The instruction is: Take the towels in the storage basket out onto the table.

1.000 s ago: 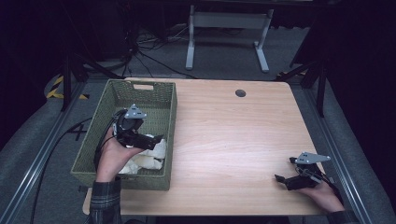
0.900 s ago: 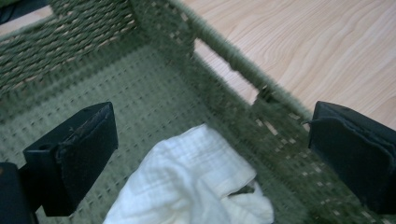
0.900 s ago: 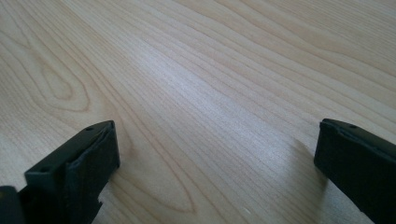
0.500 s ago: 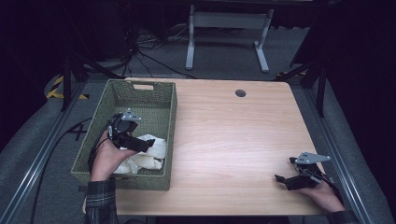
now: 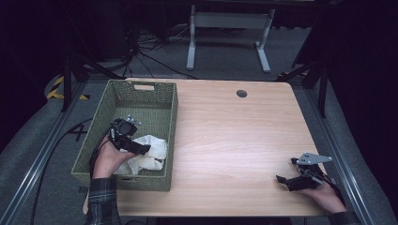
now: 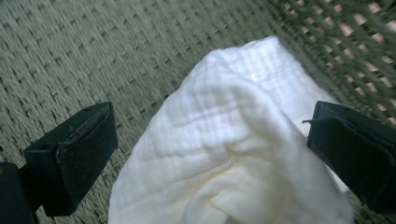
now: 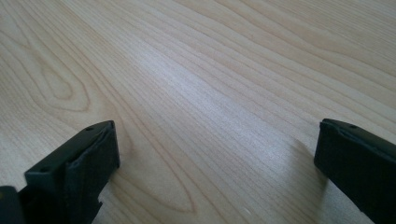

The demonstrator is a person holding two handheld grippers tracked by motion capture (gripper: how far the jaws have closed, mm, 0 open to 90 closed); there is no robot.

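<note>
The fingers (image 6: 70,154) of the left gripper (image 5: 137,146) stand spread wide, one on each side of a bunched white cloth (image 6: 233,149). In the left gripper view the cloth rises between them without being pinched; the right-hand finger sits just beside its edge, and whether it touches cannot be told. The cloth lies on the woven floor of a green wicker basket (image 5: 155,101), in the basket's near right corner, close against its right wall. The left hand (image 5: 107,157) reaches in over the basket's near wall, with a plaid sleeve (image 5: 102,201) behind it. The basket stands along the left edge of the wooden surface (image 5: 225,136).

The fingers (image 7: 74,168) of the right gripper (image 5: 287,180) are also spread apart, low over bare wood grain with nothing between them. That gripper rests near the near right corner of the surface, well apart from the basket, held by the right hand (image 5: 326,197).
</note>
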